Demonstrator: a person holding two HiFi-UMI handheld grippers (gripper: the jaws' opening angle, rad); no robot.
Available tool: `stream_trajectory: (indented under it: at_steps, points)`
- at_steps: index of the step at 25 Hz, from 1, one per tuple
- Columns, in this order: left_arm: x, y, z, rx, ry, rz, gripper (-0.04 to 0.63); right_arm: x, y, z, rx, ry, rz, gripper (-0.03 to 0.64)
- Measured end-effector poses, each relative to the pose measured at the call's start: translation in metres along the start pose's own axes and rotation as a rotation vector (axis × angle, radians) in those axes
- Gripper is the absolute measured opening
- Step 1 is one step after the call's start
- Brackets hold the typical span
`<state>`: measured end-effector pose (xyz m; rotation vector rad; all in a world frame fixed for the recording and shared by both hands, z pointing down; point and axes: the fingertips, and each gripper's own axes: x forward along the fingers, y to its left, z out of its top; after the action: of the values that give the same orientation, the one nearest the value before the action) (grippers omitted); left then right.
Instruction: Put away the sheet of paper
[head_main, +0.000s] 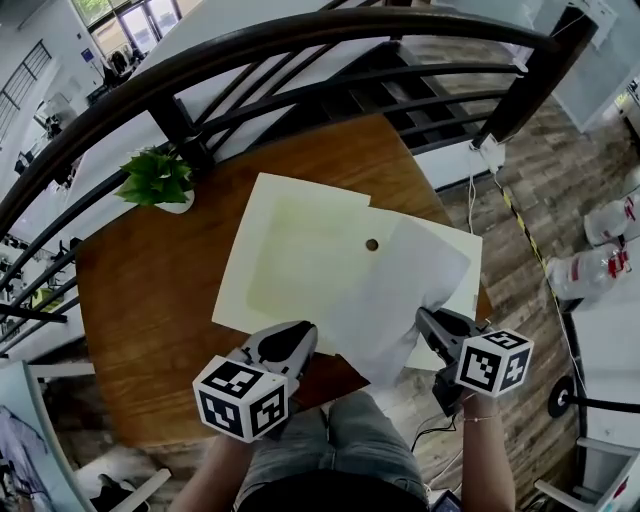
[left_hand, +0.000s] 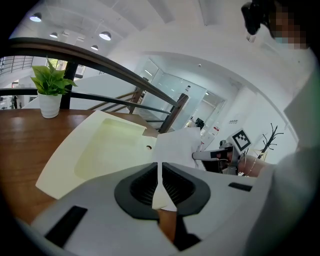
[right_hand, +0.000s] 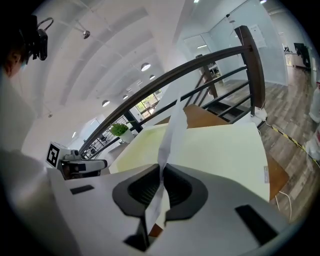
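A white sheet of paper (head_main: 395, 290) lies partly over a large pale-yellow folder (head_main: 290, 250) on the round wooden table (head_main: 140, 300). My left gripper (head_main: 290, 338) is shut on the sheet's near left edge, and the thin paper edge (left_hand: 160, 185) stands between its pads. My right gripper (head_main: 428, 322) is shut on the sheet's near right corner, where the paper (right_hand: 175, 125) rises crumpled from its closed jaws. The sheet (left_hand: 177, 145) is lifted and bowed between the two grippers, above the folder (left_hand: 105, 150). The folder (right_hand: 220, 150) spreads flat beyond the right jaws.
A small potted plant (head_main: 158, 182) stands at the table's far left edge. A dark curved railing (head_main: 300, 50) runs close behind the table. White cables and bottles lie on the wooden floor at the right (head_main: 600, 250). My legs are under the near table edge.
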<state>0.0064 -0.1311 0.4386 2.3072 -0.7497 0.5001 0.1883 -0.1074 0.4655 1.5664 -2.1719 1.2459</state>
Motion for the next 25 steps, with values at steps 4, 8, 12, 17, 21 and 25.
stream_trajectory:
  at_steps: [4, 8, 12, 17, 21, 25]
  points:
    - [0.005, 0.004, 0.001, -0.001, 0.006, 0.013, 0.038, 0.013, -0.010, 0.001, 0.003, 0.027, 0.006, 0.041]
    - [0.007, 0.004, 0.004, 0.001, 0.009, 0.025, 0.038, 0.022, -0.021, 0.000, -0.027, 0.070, -0.016, 0.041]
    - [0.008, 0.008, 0.004, -0.003, 0.014, 0.043, 0.038, 0.032, -0.027, 0.000, -0.030, 0.093, -0.019, 0.041]
    - [0.008, 0.015, 0.008, -0.025, 0.007, 0.062, 0.038, 0.048, -0.031, 0.001, -0.030, 0.122, -0.017, 0.041]
    - [0.011, 0.017, 0.010, -0.037, -0.003, 0.070, 0.038, 0.060, -0.032, 0.004, -0.027, 0.128, -0.008, 0.041]
    - [0.010, 0.021, 0.013, -0.047, -0.018, 0.084, 0.038, 0.071, -0.034, 0.007, -0.026, 0.127, -0.004, 0.041]
